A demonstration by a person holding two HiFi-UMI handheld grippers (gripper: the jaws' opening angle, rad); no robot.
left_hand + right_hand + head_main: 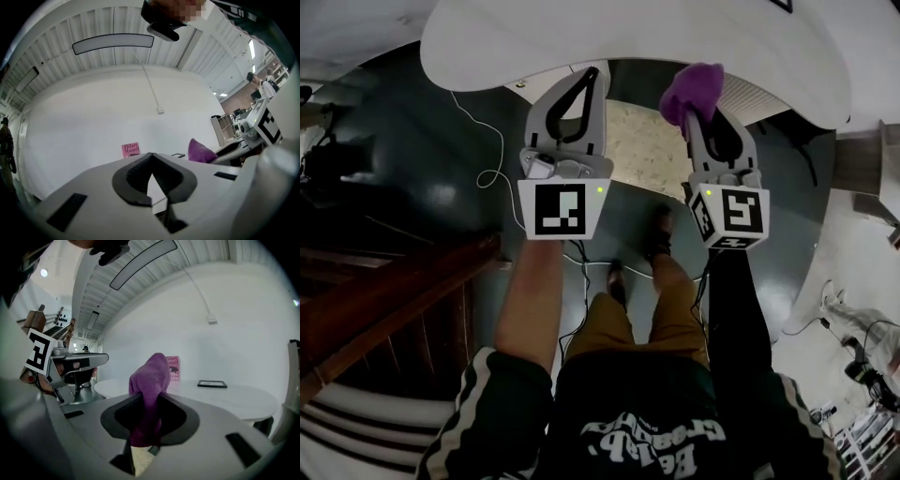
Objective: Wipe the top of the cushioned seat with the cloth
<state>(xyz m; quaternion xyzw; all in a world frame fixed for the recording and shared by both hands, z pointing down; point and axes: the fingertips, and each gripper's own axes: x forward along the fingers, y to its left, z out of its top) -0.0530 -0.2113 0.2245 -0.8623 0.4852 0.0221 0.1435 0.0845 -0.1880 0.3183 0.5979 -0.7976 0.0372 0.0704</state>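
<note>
Right gripper (149,404) is clamping a purple cloth (151,376): the jaws are closed on its lower part, and the rest is standing up above the tips in a bunched fold. Left gripper (151,158) is holding nothing. Its dark ribbed pads (133,174) are meeting at the tips, with only a narrow wedge of light showing below them. In the head view both grippers are being held side by side, near each other, in front of the person's body, each showing its marker cube (562,208). They are pointing toward the edge of a white round table (516,47). The cushioned seat (642,141), beige and speckled, is showing under the table edge between the two grippers. The cloth is hanging clear of it and is not touching it. A pink book (131,150) is standing upright on the table against the white wall, its cover reading "Hilary Mantel"; the smaller lines under the name are too small to read. A flat black-framed item (212,384) is lying on the tabletop beside the book. White print on the person's dark shirt (652,441) is appearing upside down and is not legible.
</note>
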